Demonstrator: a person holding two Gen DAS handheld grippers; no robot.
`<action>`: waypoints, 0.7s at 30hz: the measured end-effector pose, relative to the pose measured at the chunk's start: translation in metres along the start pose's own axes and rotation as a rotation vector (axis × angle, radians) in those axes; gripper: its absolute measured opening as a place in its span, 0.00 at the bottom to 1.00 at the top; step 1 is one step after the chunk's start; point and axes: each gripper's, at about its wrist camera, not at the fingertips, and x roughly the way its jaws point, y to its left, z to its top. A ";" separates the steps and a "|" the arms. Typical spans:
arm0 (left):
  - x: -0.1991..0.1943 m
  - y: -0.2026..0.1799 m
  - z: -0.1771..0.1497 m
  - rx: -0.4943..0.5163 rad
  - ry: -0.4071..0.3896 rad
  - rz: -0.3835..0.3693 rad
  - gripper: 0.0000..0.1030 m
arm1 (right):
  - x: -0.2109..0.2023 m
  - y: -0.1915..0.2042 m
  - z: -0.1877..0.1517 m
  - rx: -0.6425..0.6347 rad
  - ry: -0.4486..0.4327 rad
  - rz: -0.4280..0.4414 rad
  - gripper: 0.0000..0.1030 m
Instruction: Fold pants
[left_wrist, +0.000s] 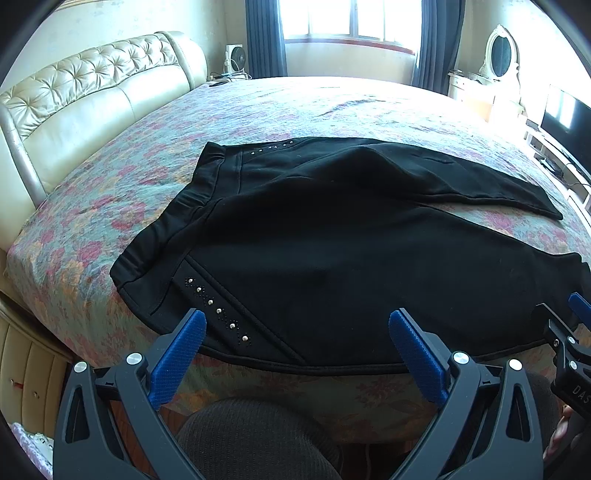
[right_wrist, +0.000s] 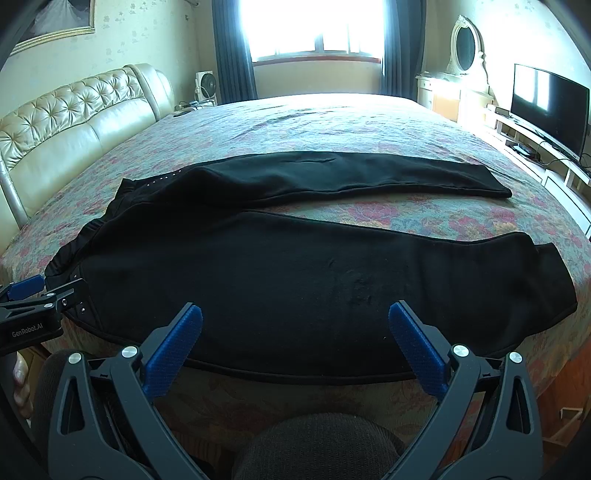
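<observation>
I am holding both sets of fingers spread as wide as they go, with nothing between them: the left gripper is hanging over the near hem at the waistband end, one blue pad sitting just beside the row of studs, and the right gripper is hovering over the same near edge further along, toward the cuff end. Neither one is touching cloth as far as I can tell. The pants are lying flat on the bed, just ahead of and below both grippers, with their long axis running across my view: waistband to my left, leg ends to my right. The two legs are splayed apart, the near leg right under my fingers and the far leg well beyond it, with bedspread showing between them. I am judging the near leg equally reachable by both hands, the left nearer the waist, the right nearer the cuff.
</observation>
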 end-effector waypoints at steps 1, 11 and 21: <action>0.001 0.000 0.000 0.001 0.003 -0.003 0.96 | 0.000 0.000 0.000 0.001 -0.001 0.000 0.98; 0.003 0.000 -0.001 -0.002 0.018 -0.006 0.96 | 0.000 -0.002 0.000 0.006 0.002 0.001 0.98; 0.005 0.002 -0.001 -0.007 0.028 -0.006 0.96 | 0.001 -0.002 0.000 0.010 0.005 0.001 0.98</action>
